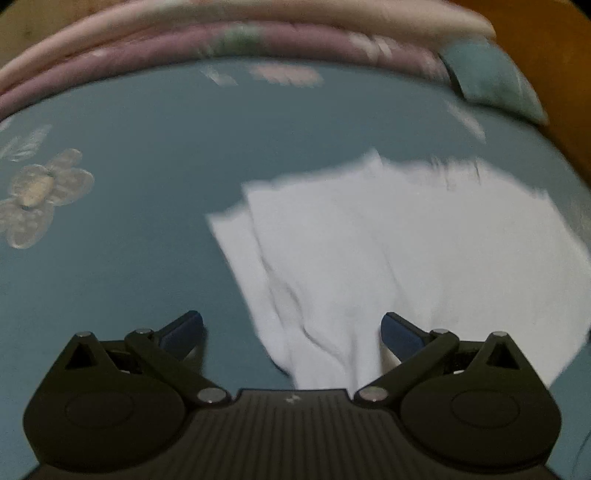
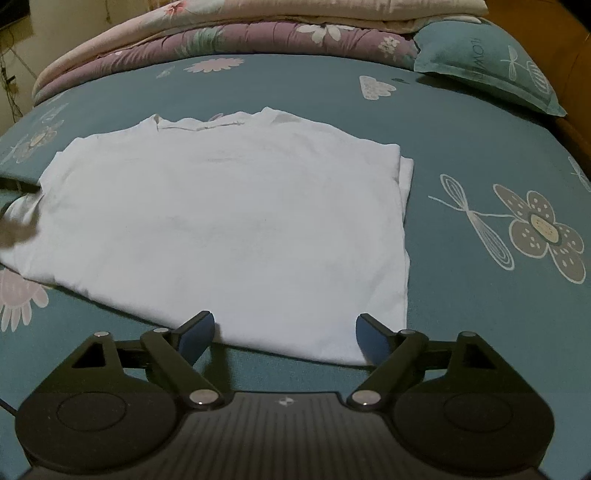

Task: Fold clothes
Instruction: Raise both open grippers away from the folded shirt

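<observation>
White T-shirt lying partly folded on a flowered teal bed, both grippers spread wide at its near edge.

The teal bedsheet printed with grey and pink flowers (image 2: pixel 461 122) fills both views, with the stacked pink and mauve floral quilts (image 2: pixel 229 33) along its far side and a teal pillow (image 2: pixel 480 59) at far right, its lettering turned on end and too partial to read. The white cotton T-shirt (image 2: pixel 229 221) lies flat mid-bed, collar far, long axis running left to right, its right side doubled under in layers. The right gripper (image 2: pixel 284 328), jaws wide apart and holding nothing, straddles the shirt's near hem. The left gripper (image 1: pixel 291 328), likewise gaping and empty, sits over the shirt's bunched corner in a blurred view. Each is close enough to pinch cloth.
</observation>
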{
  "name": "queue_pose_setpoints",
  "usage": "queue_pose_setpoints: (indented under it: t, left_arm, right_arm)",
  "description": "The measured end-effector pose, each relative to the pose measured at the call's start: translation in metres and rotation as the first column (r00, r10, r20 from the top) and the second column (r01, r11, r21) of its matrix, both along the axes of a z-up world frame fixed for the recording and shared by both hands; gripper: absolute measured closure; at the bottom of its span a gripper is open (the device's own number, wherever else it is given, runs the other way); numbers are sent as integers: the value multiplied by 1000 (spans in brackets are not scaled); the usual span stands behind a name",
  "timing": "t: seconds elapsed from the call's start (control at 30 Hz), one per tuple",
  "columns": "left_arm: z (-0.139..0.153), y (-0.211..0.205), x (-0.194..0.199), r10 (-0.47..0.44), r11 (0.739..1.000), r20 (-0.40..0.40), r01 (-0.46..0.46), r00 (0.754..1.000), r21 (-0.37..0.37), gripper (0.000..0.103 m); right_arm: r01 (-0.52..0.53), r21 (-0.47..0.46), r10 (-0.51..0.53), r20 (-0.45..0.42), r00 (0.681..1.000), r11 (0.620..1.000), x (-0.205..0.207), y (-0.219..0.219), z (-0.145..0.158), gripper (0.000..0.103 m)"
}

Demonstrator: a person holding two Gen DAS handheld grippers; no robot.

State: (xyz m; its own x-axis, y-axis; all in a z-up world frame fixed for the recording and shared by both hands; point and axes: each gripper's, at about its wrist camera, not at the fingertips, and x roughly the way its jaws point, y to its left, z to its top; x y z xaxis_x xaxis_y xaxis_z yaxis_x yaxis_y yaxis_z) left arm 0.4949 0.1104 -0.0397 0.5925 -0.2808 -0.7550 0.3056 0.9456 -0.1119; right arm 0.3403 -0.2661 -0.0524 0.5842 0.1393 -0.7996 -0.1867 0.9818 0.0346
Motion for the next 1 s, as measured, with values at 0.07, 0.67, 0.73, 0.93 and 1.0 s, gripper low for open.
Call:
queue_pose_setpoints:
  t: [0.07,0.67,0.73,0.93,1.0]
  left_arm:
    - [9,10,2,19,998,10,-19,1000,-60,1]
    - [-5,13,-16,-26,997,-82,20,996,-69,1]
    - [-13,14,-14,2,999,-96,-8,995,-54,1]
    - [-13,31,-33,23,985,-78,-36,997,-172,1]
    - [-8,33,-37,16,976,-57,-28,998,-215,1]
  right_arm:
    - [0,-4,0,-1,1000,1000,2,2,-1,13]
    - [-8,2,8,-4,1000,1000,13,2,-9,4]
    - [-9,-5,9,-9,1000,1000,12,3,-7,4]
    - [-22,-59,22,-16,1000,998,10,11,-2,5]
    - [-30,-78,29,-17,999,996,11,16,-1,5]
